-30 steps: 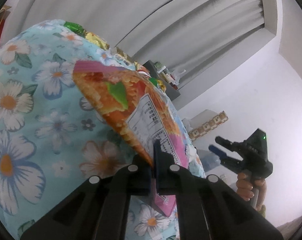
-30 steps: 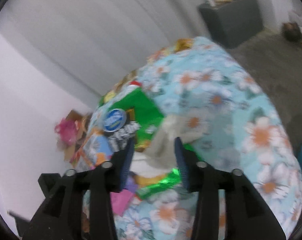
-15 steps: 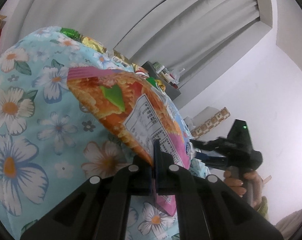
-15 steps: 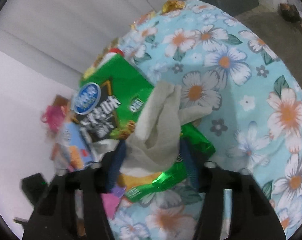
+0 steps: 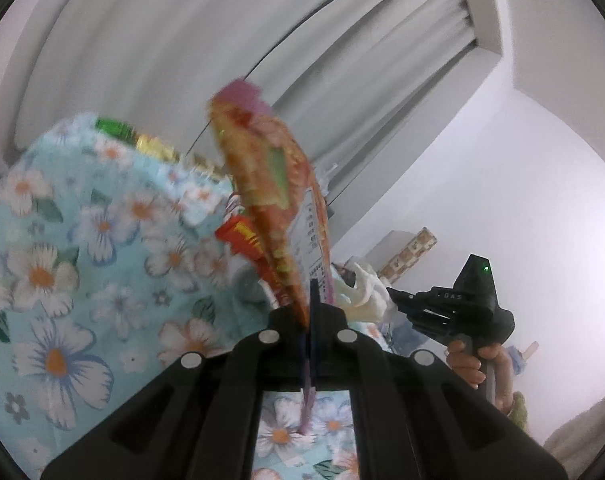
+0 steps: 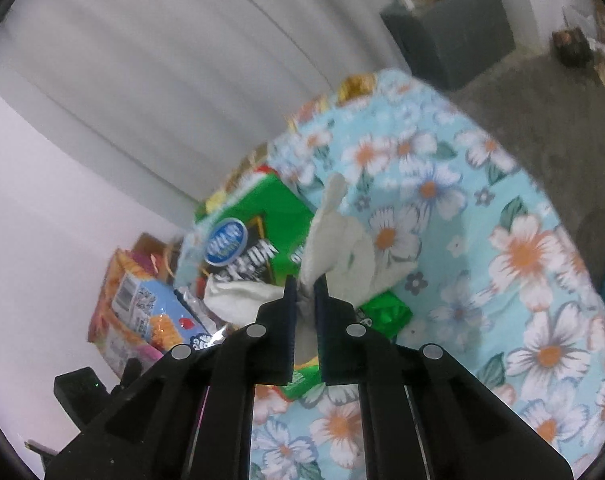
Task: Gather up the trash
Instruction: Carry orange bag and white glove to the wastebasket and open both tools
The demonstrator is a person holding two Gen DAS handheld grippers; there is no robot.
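Two handheld grippers work over a surface draped in a blue flowered cloth (image 6: 482, 208), littered with snack packets.

The left gripper (image 5: 310, 316) is clamped tight on the lower edge of an orange snack wrapper (image 5: 270, 184), which stands up on edge, clear of the cloth. The right gripper (image 6: 305, 300) has just been closing and now pinches a crumpled white tissue (image 6: 338, 236) between its pads; the tissue sits on a green snack packet (image 6: 262, 220).

To do this step well, I judge the right hand should lift the tissue straight up without dragging the green packet with it, and the left should keep its thin pinch firm, since the wrapper could slip.

The left wrist view alone shows the person's hand (image 5: 468, 364) around the right gripper's handle, a red packet (image 5: 242, 240) behind the wrapper, and the curtain (image 5: 262, 20). The right wrist view alone shows the green packet, a blue-and-orange packet (image 6: 146, 304) beside it, the floor and a dark cabinet (image 6: 450, 36).
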